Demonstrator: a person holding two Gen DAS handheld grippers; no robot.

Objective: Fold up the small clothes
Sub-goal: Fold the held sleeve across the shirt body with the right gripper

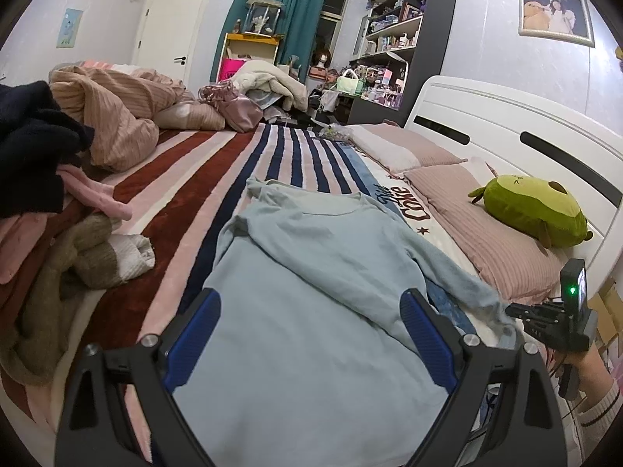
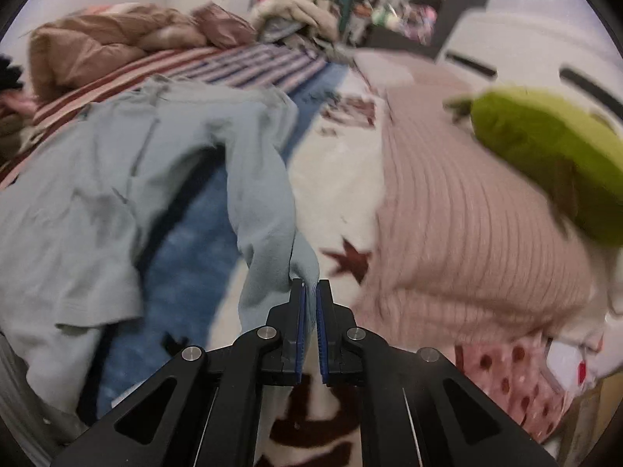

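Observation:
A light blue long-sleeved top [image 1: 311,292] lies spread on the striped blanket, its body toward me and its neck away. My left gripper [image 1: 309,325] is open, hovering over the top's lower body with nothing between its blue pads. My right gripper [image 2: 310,292] is shut on the cuff of the top's right sleeve [image 2: 264,202] and holds it lifted off the bed. The right gripper also shows in the left wrist view [image 1: 518,311], at the sleeve's end. The top's body lies to the left in the right wrist view [image 2: 89,194].
A pile of other clothes [image 1: 58,233] sits to the left. A green plush toy [image 1: 533,210] lies on pink pillows [image 1: 486,233] by the white headboard [image 1: 506,128]. A crumpled duvet [image 1: 117,116] lies at the far end of the bed.

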